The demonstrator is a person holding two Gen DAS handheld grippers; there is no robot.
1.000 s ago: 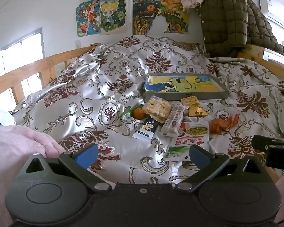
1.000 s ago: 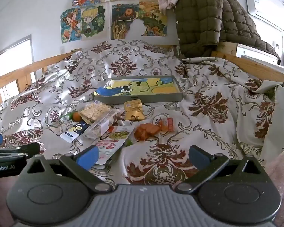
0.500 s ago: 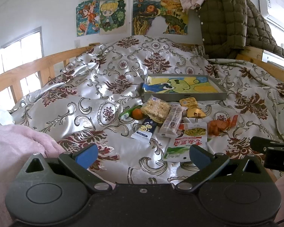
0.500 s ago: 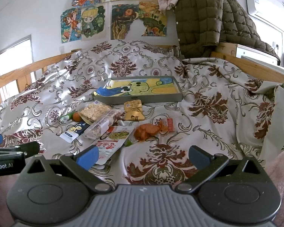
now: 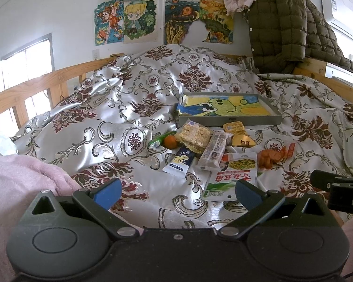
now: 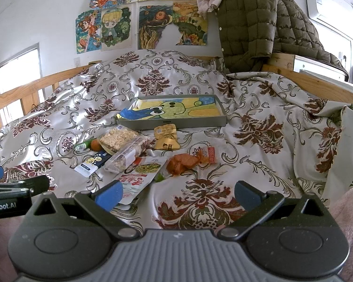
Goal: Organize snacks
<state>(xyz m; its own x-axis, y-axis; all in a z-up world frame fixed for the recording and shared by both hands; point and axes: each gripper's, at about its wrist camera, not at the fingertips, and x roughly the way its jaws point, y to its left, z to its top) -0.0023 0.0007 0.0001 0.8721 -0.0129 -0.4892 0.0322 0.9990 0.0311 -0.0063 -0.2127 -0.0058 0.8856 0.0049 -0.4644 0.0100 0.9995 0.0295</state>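
Since the earlier frame, both views have shifted only slightly; snacks unmoved. Left claw (image 5: 177, 195) and right claw (image 6: 178, 193): fingers apart, empty, above the bed (image 5: 129, 108). Snacks (image 5: 207, 143) lie heaped on the quilt just before the tray (image 5: 230, 119), none inside it.

Bed's patterned quilt (image 5: 138, 108), grey tray (image 5: 230, 119), scattered snack packets (image 5: 230, 176)
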